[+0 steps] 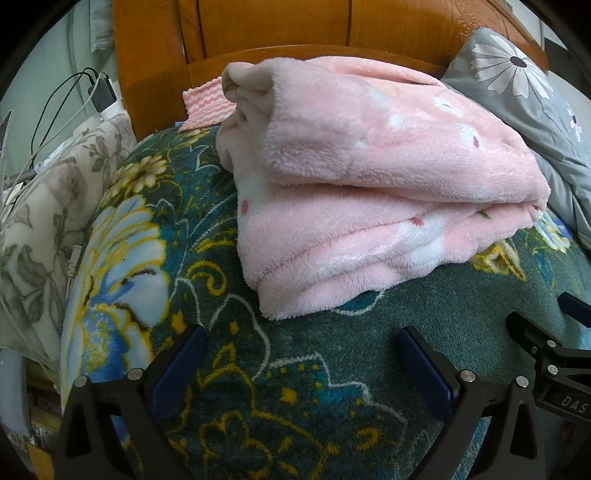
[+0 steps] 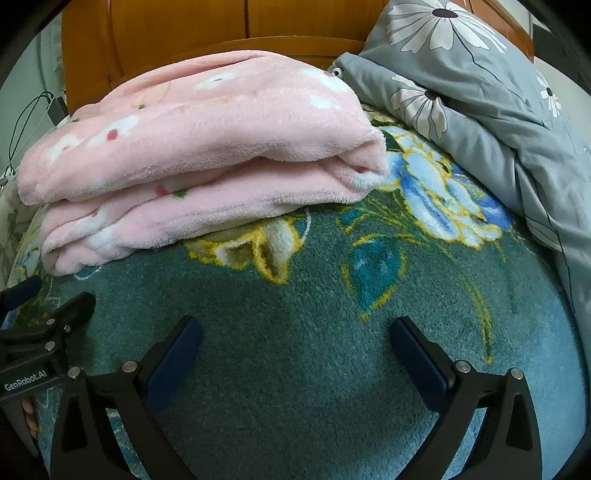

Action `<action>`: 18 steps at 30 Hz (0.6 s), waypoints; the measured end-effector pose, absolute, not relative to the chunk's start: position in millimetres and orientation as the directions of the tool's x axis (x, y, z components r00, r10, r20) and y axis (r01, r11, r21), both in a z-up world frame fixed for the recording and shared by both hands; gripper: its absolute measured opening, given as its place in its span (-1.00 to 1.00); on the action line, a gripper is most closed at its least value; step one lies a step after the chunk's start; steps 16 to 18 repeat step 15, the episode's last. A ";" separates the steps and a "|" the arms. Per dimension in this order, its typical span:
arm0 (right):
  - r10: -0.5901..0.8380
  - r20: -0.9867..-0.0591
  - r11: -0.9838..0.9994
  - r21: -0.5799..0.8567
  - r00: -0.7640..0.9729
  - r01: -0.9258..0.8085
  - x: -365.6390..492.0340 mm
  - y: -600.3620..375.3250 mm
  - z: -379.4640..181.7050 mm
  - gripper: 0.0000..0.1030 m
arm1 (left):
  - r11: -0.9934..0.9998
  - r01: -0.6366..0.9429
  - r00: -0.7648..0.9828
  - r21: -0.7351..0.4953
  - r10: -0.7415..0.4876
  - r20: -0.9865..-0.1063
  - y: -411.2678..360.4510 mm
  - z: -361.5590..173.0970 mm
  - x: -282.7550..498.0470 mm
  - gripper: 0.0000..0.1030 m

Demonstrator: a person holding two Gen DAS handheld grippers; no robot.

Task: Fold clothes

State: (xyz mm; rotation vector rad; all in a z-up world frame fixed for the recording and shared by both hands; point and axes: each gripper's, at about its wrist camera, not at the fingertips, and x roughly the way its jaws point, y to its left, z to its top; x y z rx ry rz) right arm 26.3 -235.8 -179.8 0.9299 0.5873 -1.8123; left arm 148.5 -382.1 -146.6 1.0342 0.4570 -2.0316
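Note:
A pink fleece garment (image 1: 369,184) lies folded in a thick stack on the dark green flowered bedspread (image 1: 332,369), near the wooden headboard. The same pink stack (image 2: 192,158) fills the upper left of the right wrist view. My left gripper (image 1: 301,350) stands open just short of the stack's near edge, nothing between its blue pads. My right gripper (image 2: 295,345) is open over bare bedspread (image 2: 295,295), to the right of the stack and apart from it. Each gripper shows at the other view's edge.
A grey quilt with white daisies (image 2: 498,110) is bunched at the right. The wooden headboard (image 1: 295,26) runs along the back. A pink striped cloth (image 1: 203,107) lies behind the stack. A grey leaf-print blanket (image 1: 40,229) and charger cables (image 1: 99,96) sit at the left bed edge.

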 end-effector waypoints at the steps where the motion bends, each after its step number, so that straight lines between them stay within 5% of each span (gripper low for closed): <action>1: -0.544 -0.807 -0.405 0.014 -0.229 0.914 26.5 -235.7 -179.7 0.99 | -0.620 0.784 -0.352 0.034 -0.489 -0.798 -382.3 -146.8 148.2 1.00; 18: -0.547 -0.806 -0.396 0.011 -0.227 0.918 35.6 -233.2 -179.7 1.00 | -0.620 0.783 -0.348 0.044 -0.496 -0.795 -380.7 -147.4 147.1 1.00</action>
